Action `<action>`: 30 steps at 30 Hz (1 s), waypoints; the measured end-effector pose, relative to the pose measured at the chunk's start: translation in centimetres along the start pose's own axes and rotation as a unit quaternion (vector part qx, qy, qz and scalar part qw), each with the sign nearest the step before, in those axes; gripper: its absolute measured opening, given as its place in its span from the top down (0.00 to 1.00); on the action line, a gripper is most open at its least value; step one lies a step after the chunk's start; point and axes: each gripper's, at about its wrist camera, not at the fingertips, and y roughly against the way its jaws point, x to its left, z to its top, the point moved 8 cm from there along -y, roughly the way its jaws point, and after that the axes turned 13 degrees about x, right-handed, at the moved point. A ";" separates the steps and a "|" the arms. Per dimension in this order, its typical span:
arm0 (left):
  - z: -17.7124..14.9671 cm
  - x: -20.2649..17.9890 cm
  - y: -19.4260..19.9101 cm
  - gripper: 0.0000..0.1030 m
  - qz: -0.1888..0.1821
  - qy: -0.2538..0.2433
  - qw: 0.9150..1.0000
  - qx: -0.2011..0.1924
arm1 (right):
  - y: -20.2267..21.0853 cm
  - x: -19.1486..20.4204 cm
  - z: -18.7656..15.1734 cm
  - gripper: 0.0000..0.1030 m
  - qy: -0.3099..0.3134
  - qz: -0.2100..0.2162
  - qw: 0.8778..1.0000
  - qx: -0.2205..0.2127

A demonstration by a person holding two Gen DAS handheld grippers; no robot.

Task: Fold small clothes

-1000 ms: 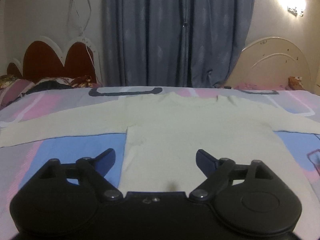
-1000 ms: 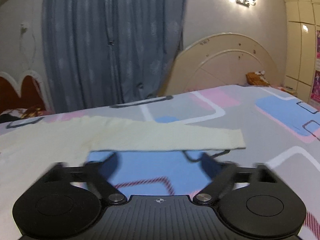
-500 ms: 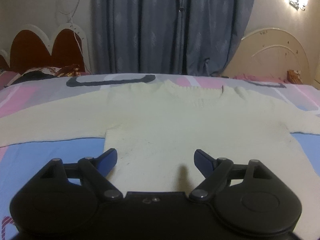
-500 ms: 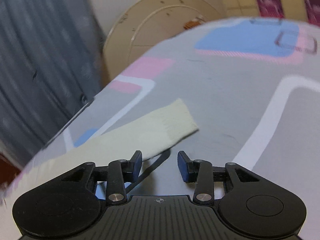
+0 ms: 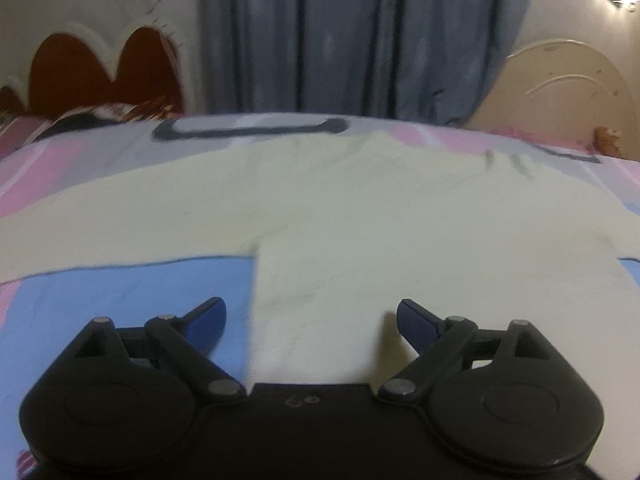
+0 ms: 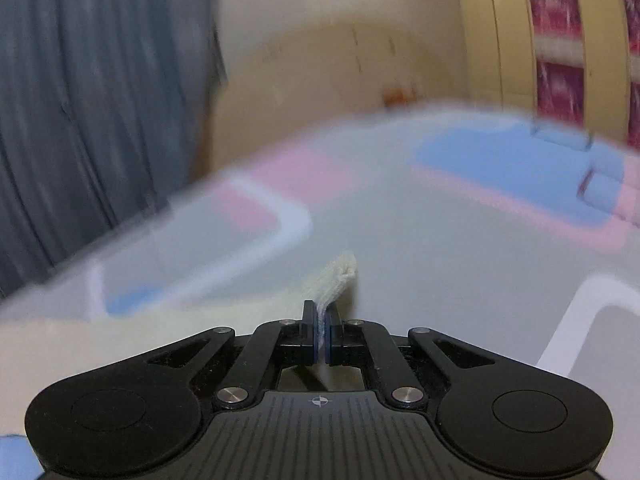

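Across the bed, a patterned bedsheet (image 5: 120,292) of blue, pink and grey blocks carries a cream knitted sweater (image 5: 360,220) laid flat, sleeves spread to either side; both sleeve ends run out of the left wrist view. Behind it hang blue-grey curtains (image 5: 340,40), with a red scalloped headboard (image 5: 104,68) on one side and a cream arched one (image 5: 560,80) on the other — all softly blurred. The left gripper (image 5: 310,312) hovers over the sweater's side edge, its jaws opening with nothing between them. The right gripper (image 6: 320,332) is clenched on the sleeve cuff (image 6: 336,280), which pokes up beyond the pads; everything around it is smeared. No writing can be read anywhere.
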 end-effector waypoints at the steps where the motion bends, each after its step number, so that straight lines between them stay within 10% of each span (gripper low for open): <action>1: 0.0 0.5 0.2 0.13 0.001 0.003 1.000 -0.001 | 0.4 0.7 0.1 0.98 0.011 -0.003 1.000 -0.010; 8: 0.1 2.3 1.0 0.30 0.001 0.019 1.000 -0.008 | 7.1 16.0 -3.7 0.98 0.171 0.113 0.975 -0.080; 15: 0.3 2.9 2.1 0.15 -0.020 0.046 0.999 -0.018 | 10.1 32.8 -13.8 0.98 0.308 0.227 0.922 -0.054; 22: 0.6 2.6 2.3 0.31 -0.056 0.064 0.996 -0.023 | 9.3 40.4 -23.9 0.97 0.423 0.260 0.868 -0.001; 24: 1.1 2.0 2.2 0.32 -0.071 0.066 0.995 -0.027 | 8.3 40.5 -24.1 0.49 0.451 0.231 0.862 -0.024; 26: 1.7 0.8 1.9 0.40 -0.090 0.063 0.993 -0.029 | 9.9 39.3 -23.7 0.31 0.440 0.252 0.861 -0.051; 28: 2.7 -1.1 1.0 0.48 -0.118 0.060 0.991 -0.024 | 10.7 37.6 -23.1 0.32 0.423 0.255 0.868 -0.057; 30: 3.8 -3.6 0.0 0.55 -0.152 0.062 0.986 -0.019 | 10.2 36.1 -22.4 0.69 0.404 0.265 0.874 -0.041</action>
